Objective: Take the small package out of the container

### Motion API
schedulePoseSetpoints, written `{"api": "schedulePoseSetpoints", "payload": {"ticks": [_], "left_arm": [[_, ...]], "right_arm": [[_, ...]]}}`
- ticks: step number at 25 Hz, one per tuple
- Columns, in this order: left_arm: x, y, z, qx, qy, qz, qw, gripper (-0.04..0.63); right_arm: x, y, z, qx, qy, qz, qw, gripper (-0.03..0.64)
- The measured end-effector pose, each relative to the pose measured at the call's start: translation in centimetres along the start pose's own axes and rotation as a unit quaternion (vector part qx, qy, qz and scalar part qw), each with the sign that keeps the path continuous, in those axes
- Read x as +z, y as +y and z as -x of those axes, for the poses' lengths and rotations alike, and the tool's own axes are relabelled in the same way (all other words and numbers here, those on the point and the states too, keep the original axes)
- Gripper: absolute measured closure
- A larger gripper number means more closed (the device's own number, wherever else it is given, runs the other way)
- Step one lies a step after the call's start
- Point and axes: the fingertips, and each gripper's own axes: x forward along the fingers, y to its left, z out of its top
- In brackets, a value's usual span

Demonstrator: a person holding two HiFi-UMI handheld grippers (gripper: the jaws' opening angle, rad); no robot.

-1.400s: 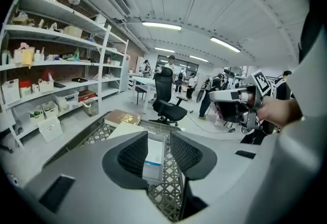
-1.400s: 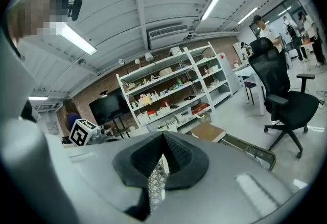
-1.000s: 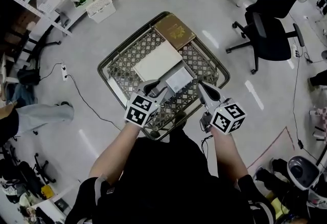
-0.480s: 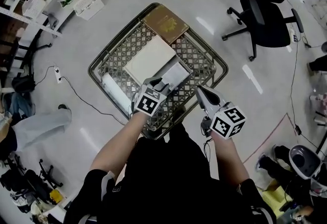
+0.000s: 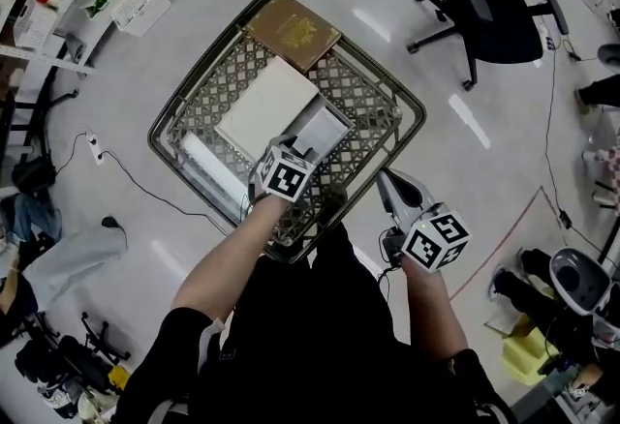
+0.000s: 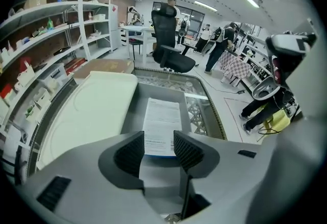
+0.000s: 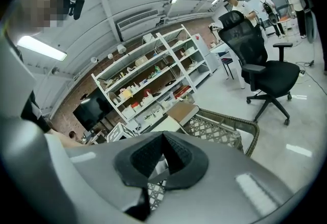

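**Lowering for the pick**

Since the earlier frame the left gripper (image 5: 294, 146) sits lower, inside the basket (image 5: 412, 112). Its fingers have just been opening, spread over the small package (image 6: 162, 115) near end, nothing pinched. Best: straddle that edge, then close. Right gripper (image 5: 389, 185) fingers pressed together, outside. Also inside: 1 large white package (image 5: 263, 107), 1 white roll (image 5: 208, 166), 1 brown box (image 5: 291, 30).

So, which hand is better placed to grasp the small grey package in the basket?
Left. The left tongs have just been opening and stand apart directly over the small grey package, not yet pressing on it. The right tongs are shut, near the basket rim.
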Motion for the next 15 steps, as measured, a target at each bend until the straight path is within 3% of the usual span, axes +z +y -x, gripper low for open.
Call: {"api": "schedulePoseSetpoints", "payload": {"ticks": [6,15], "left_arm": [[-1.4,0.1,-0.9,-0.007,0.040,0.035,0.9985,0.419],[-3.5,1.3,-1.7,0.020,0.068,0.087,0.9937,0.391]], "right_arm": [[-0.2,-0.7,0.1,-0.004,-0.006,-0.012,1.000,0.607],[-0.2,-1.4,0.3,0.000,-0.007,-0.018,1.000,0.607]]}}
